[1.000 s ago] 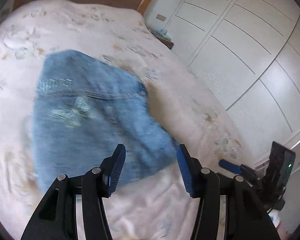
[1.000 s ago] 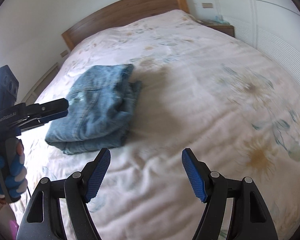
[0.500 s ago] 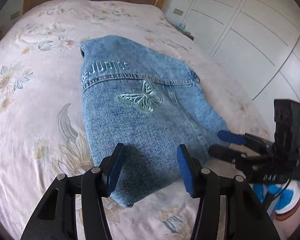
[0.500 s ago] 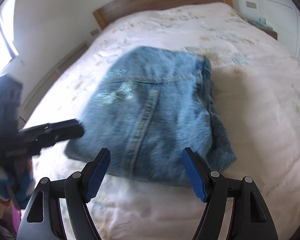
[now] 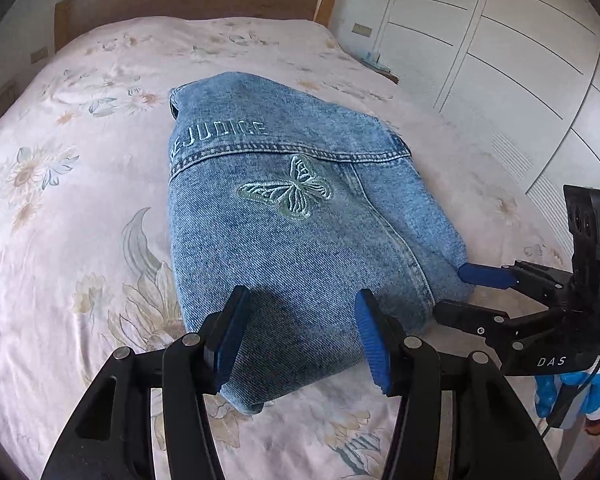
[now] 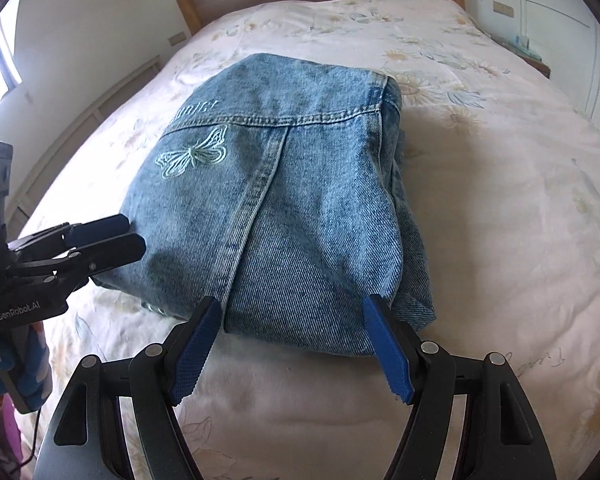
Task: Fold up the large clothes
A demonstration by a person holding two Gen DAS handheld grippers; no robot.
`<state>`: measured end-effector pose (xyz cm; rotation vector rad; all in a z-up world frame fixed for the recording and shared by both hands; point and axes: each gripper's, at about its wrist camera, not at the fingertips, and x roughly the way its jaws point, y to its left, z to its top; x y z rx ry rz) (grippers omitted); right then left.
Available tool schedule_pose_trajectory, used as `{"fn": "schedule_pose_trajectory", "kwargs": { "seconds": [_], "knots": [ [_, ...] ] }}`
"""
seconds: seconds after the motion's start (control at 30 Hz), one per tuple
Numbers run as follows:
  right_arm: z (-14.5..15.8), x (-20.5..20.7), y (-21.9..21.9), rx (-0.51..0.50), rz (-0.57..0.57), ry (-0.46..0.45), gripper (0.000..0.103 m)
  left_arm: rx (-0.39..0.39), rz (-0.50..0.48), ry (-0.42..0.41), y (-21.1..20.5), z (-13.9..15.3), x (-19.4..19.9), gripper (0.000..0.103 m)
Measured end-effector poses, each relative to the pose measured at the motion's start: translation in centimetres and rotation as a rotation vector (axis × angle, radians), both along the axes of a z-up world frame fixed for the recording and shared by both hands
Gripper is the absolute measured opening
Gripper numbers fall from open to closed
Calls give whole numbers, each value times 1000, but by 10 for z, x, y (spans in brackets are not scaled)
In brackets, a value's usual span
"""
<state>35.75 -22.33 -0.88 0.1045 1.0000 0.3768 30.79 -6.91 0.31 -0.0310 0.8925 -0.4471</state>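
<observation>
My left gripper [image 5: 300, 332] and right gripper [image 6: 292, 344] hang spread at the near edge of the folded denim jacket [image 5: 292, 220] on the bed [image 5: 80, 200]. Pinching only 1 layer could unravel it.

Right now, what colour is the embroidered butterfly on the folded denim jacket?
Pale mint green, stitched on the folded blue denim jacket; the embroidered butterfly shows best in the left wrist view.

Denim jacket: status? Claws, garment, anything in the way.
Left claw open, at the near edge. Right claw open, empty. Denim jacket folded on the bed, butterfly up. Nothing in the way.
</observation>
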Motion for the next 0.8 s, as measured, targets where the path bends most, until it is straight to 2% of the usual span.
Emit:
{"fn": "schedule_pose_trajectory", "kwargs": {
  "seconds": [0.27,0.8],
  "knots": [
    [-4,-2,0,-29,-6,7,75,40,-21,-57,-2,-2,-8,48],
    [-2,-7,9,-111,-2,25,75,0,-40,-63,8,-1,-12,48]
  ]
}}
